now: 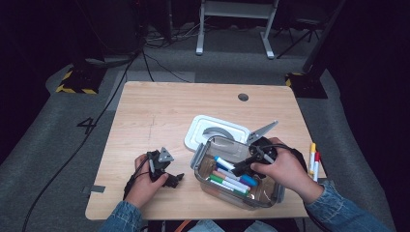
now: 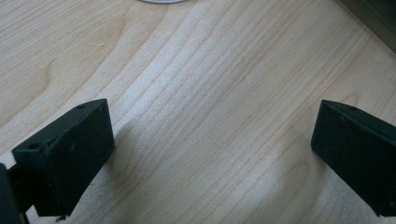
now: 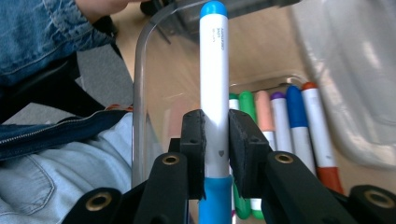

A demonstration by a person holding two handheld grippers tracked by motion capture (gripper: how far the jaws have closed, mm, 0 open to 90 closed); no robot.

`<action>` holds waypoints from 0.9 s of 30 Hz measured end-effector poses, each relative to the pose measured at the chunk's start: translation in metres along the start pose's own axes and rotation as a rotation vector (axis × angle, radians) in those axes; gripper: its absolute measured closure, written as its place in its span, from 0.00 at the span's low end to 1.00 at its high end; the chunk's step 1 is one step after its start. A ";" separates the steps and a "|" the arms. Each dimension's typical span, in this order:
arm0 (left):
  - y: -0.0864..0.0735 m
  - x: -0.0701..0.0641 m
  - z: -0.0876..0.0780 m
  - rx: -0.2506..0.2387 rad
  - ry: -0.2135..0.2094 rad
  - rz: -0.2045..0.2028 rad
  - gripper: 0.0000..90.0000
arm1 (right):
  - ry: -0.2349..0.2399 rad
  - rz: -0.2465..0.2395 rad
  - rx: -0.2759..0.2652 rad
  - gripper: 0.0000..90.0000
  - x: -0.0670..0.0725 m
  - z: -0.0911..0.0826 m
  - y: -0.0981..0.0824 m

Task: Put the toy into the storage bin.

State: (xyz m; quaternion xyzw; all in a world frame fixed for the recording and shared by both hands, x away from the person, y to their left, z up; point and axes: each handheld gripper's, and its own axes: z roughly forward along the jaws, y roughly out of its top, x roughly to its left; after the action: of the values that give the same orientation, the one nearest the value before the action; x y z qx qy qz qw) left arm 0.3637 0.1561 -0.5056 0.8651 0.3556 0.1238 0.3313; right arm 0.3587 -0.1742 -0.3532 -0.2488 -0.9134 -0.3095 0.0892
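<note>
My right gripper (image 3: 216, 140) is clamped on a white marker with a light-blue cap (image 3: 214, 93), its pads pressing the barrel from both sides. Small grey print runs along the barrel; I can make out "LOVE" and a tiny heart lower down, the rest too fine to read. In the right gripper view the marker's long axis runs straight out between the jaws, rounded blue end away from the gripper. In the high view it hangs over the clear plastic container (image 1: 203, 159) holding other coloured markers (image 1: 231, 182). My left gripper (image 2: 212, 154) rests spread wide over the pale wooden table (image 2: 201, 70), gripping nothing.

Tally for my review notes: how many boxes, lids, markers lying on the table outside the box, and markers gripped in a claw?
Clear box: 1
Lid: 1
Loose markers on the table: 2
Held marker in the right claw: 1
Total: 5
</note>
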 end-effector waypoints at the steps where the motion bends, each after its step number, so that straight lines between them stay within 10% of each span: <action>1: 0.000 0.000 0.000 0.000 0.001 -0.002 0.00 | 0.009 -0.004 0.021 0.86 0.000 0.008 0.000; 27: 0.000 0.000 0.000 0.001 0.001 -0.001 0.00 | 0.019 -0.010 0.247 0.86 -0.003 0.063 -0.004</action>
State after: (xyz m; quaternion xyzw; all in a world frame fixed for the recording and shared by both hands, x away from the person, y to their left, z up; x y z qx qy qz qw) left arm 0.3637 0.1561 -0.5055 0.8651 0.3561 0.1239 0.3308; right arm 0.3591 -0.1398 -0.4056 -0.2286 -0.9449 -0.1972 0.1264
